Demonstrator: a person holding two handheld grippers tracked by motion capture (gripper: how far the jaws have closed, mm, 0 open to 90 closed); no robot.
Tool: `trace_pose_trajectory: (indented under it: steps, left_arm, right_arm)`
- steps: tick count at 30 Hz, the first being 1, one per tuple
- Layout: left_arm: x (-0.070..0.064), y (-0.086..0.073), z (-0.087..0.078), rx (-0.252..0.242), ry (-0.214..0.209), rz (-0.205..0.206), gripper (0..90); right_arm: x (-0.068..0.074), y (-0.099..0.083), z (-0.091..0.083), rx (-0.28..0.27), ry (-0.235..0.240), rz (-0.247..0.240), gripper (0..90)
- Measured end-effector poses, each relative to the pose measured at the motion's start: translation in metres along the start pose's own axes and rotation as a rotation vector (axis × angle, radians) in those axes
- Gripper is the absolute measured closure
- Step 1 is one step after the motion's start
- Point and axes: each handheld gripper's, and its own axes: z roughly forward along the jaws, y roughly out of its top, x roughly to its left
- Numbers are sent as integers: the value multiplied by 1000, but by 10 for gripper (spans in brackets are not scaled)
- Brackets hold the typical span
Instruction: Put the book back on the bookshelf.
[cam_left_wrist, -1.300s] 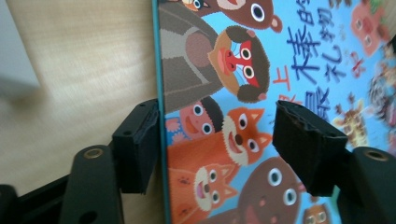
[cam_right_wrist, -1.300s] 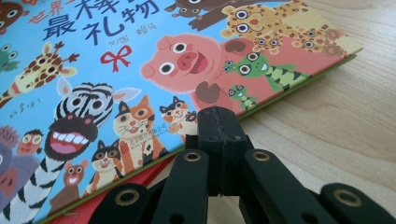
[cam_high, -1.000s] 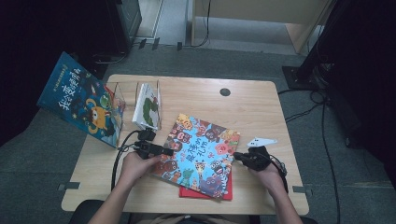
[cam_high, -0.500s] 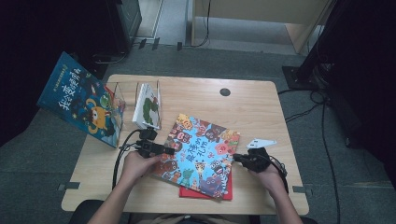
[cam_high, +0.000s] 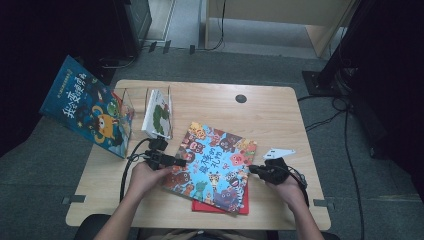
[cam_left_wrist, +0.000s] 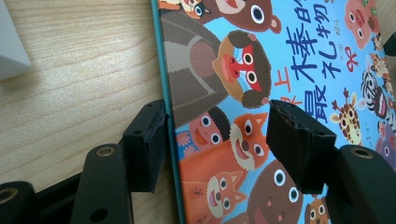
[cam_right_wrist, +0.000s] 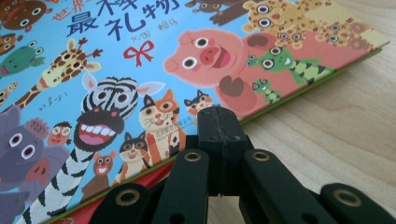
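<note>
With the left gripper (cam_left_wrist: 212, 140) spread astride the animal picture book's (cam_high: 212, 165) spine edge and the right gripper (cam_right_wrist: 219, 140) pressed together at its opposite edge, the book risks sliding off the red book (cam_high: 220, 207) beneath rather than lifting.

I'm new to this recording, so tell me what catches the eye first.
A bright blue picture book crowded with cartoon animals lies mid-table on a red book. The left gripper, jaws open, straddles its left edge; the right gripper, jaws shut, meets its right edge. Another blue picture book leans at the table's left.
</note>
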Motion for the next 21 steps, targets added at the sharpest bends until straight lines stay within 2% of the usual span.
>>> trace_pose_trajectory:
  steps: [3,6,9,10,11,14,16,19,21]
  left_arm:
    - [-1,0,1,-5,4,7,368]
    - [-3,0,1,-2,11,-7,368]
    - [-5,1,2,-5,29,-58,386]
    - [-5,2,1,-5,45,-82,422]
    - [-5,2,1,3,49,-95,475]
    - [-4,3,-3,43,53,-109,511]
    - [-6,4,-7,64,55,-102,526]
    - [-6,5,-22,27,8,-114,554]
    - [-8,7,-39,-17,-52,-125,561]
  right_arm:
    - [-1,-2,0,23,7,10,900]
    - [-2,-4,0,31,19,29,900]
    - [-2,-5,0,25,24,42,900]
    - [-3,-5,0,22,29,43,900]
    - [-4,-5,1,21,32,46,900]
    - [-4,-5,2,17,36,54,900]
    - [-5,-5,3,12,36,51,900]
    - [-5,-4,4,12,37,50,900]
    - [-5,-3,5,7,34,46,900]
